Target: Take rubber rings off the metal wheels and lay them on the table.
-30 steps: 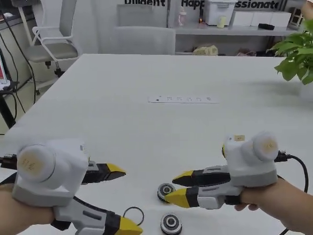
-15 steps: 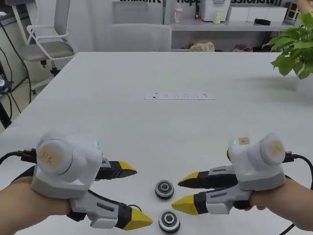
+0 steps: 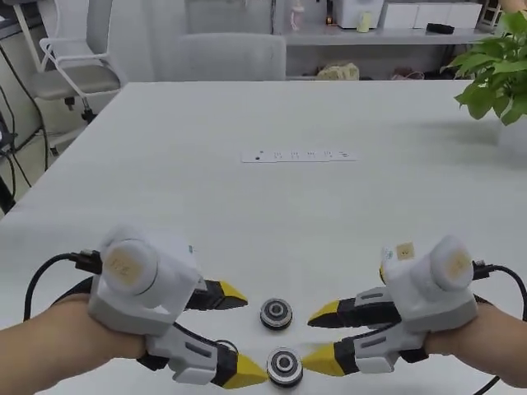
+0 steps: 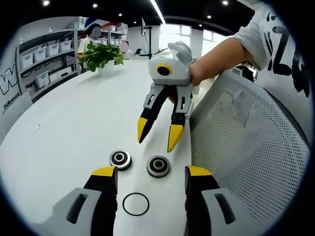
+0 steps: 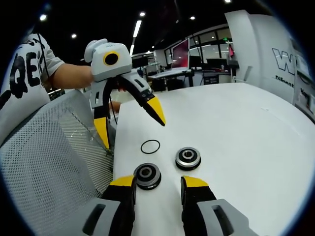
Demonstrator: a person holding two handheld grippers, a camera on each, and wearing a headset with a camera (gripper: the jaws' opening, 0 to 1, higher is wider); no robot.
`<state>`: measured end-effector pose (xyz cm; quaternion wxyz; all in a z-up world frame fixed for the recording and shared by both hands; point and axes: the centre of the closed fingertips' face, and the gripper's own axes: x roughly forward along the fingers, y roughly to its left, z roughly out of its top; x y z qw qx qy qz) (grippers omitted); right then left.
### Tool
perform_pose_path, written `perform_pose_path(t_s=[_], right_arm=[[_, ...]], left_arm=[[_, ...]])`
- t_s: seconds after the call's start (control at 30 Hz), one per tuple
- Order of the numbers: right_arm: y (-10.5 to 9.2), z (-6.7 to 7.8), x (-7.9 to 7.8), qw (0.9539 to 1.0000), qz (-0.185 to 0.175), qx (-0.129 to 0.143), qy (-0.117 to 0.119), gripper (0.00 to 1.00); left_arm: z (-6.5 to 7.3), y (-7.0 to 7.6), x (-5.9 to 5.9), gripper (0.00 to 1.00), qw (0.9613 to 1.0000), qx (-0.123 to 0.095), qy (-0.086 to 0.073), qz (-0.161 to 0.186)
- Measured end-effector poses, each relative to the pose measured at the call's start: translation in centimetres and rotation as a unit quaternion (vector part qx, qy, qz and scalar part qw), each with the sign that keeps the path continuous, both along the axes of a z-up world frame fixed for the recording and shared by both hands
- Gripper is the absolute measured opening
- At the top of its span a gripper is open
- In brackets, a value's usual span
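Rubber ring [image 4: 136,204] on table [image 3: 329,107] near metal wheels [image 3: 276,313]; left gripper [image 3: 252,337], right gripper [image 3: 308,338] wide.

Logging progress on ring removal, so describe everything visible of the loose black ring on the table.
The loose ring is a thin black hoop, rubber by its look, round and unbroken. It lies flat on the white table, between the open jaws of the left tool, just short of two metal wheels, touching neither.

Two hand-held grippers, left gripper [image 3: 249,336] and right gripper [image 3: 310,337], jaws of both spread wide, yellow tips facing one another, near but apart.
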<state>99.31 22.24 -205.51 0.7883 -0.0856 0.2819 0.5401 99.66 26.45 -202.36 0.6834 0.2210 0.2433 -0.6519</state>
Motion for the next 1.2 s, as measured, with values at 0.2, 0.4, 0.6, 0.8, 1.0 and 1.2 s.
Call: perform_pose_path(t_s=[0.2, 0.4, 0.6, 0.8, 1.0, 1.2], right_arm=[[0.2, -0.9, -0.4, 0.9997, 0.019, -0.014, -0.002, 0.31], [0.5, -1.5, -0.8, 0.9993, 0.031, -0.020, 0.000, 0.28], [0.9, -1.9, -1.3, 0.9987, 0.044, -0.025, 0.002, 0.26], [0.9, -2.2, -1.3, 0.9984, 0.048, -0.030, -0.001, 0.23], [0.9, -2.2, -1.3, 0.9985, 0.047, -0.027, 0.001, 0.23], [0.8, -2.4, -1.2, 0.9987, 0.043, -0.029, 0.001, 0.22]], left_arm=[[-1.0, -0.4, -0.4, 0.44, 0.9998, 0.012, 0.007, -0.014], [-1.7, -1.0, -0.8, 0.38, 0.9995, 0.014, 0.021, -0.020], [-2.5, -1.4, -1.3, 0.30, 0.9988, 0.025, 0.025, -0.033], [-2.9, -2.0, -1.6, 0.25, 0.9984, 0.026, 0.031, -0.041], [-3.3, -2.6, -1.8, 0.18, 0.9980, 0.030, 0.032, -0.046], [-3.9, -2.6, -1.7, 0.13, 0.9981, 0.039, 0.023, -0.043]])
